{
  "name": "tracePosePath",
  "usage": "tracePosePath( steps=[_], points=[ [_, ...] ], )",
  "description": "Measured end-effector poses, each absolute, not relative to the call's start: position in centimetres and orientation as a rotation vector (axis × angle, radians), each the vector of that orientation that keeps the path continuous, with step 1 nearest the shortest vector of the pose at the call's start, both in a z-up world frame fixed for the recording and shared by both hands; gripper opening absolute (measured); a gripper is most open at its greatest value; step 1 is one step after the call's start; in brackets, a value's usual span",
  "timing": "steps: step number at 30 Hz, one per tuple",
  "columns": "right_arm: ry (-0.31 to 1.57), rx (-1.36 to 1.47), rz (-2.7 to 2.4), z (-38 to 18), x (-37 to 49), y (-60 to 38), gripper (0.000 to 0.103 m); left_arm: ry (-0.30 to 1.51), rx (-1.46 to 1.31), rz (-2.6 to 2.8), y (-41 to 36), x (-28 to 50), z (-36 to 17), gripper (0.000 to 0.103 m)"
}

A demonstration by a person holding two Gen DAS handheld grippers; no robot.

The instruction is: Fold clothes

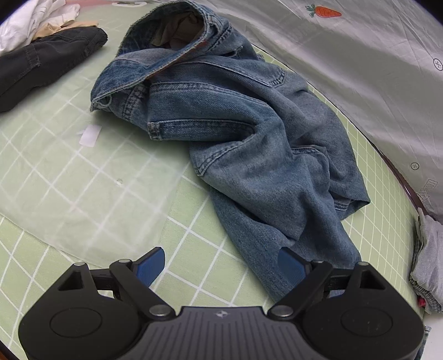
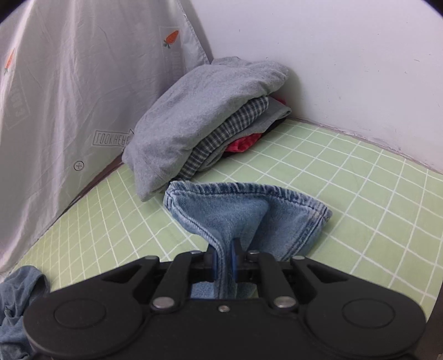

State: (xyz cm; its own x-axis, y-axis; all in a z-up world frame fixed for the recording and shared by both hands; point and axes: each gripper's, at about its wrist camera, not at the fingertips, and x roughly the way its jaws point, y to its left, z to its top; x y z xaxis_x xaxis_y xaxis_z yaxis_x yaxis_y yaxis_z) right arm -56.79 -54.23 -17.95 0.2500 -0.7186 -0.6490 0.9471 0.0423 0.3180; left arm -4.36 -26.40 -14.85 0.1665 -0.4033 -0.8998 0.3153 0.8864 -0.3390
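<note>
A pair of blue jeans (image 1: 235, 133) lies crumpled on the green checked sheet (image 1: 83, 193), waistband at the far end, one leg running toward me. My left gripper (image 1: 221, 265) hovers open over the near end of that leg, its right blue pad (image 1: 290, 267) over the denim, nothing between the fingers. In the right wrist view my right gripper (image 2: 223, 260) is shut on a hem end of the jeans (image 2: 243, 210), which fans out in front of the fingers. More denim (image 2: 19, 299) lies at the lower left of that view.
A stack of folded clothes (image 2: 199, 121) topped by a grey garment sits in the corner by the white wall (image 2: 332, 69). A grey carrot-print curtain (image 1: 360, 69) borders the bed. A black garment (image 1: 41, 66) and white cloth (image 1: 33, 19) lie far left.
</note>
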Motion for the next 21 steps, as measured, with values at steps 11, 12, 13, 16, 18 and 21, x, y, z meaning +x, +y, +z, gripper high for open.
tracePosePath(
  steps=[11, 12, 13, 16, 18, 21],
  points=[
    [0.452, 0.980, -1.350, -20.7, -61.9, -49.6, 0.006, 1.419, -0.086, -0.539, -31.7, -7.3, -18.7, 0.089],
    [0.468, 0.991, -1.351, -21.1, -62.1, -49.2, 0.006, 1.404, -0.062, -0.534, -32.2, -7.6, -18.7, 0.087],
    [0.474, 1.000, -1.352, -21.2, -62.4, -48.8, 0.006, 1.380, -0.026, -0.517, -32.7, -8.1, -18.6, 0.074],
    [0.492, 1.013, -1.354, -21.4, -63.1, -47.9, 0.004, 1.335, 0.054, -0.512, -33.2, -8.9, -18.5, 0.013],
    [0.503, 1.020, -1.343, -21.6, -63.3, -47.5, 0.003, 1.327, 0.037, -0.503, -32.6, -9.2, -18.6, 0.007],
    [0.523, 1.001, -1.308, -21.7, -63.0, -47.2, 0.003, 1.280, 0.043, -0.491, -30.9, -10.2, -18.0, 0.006]
  ],
)
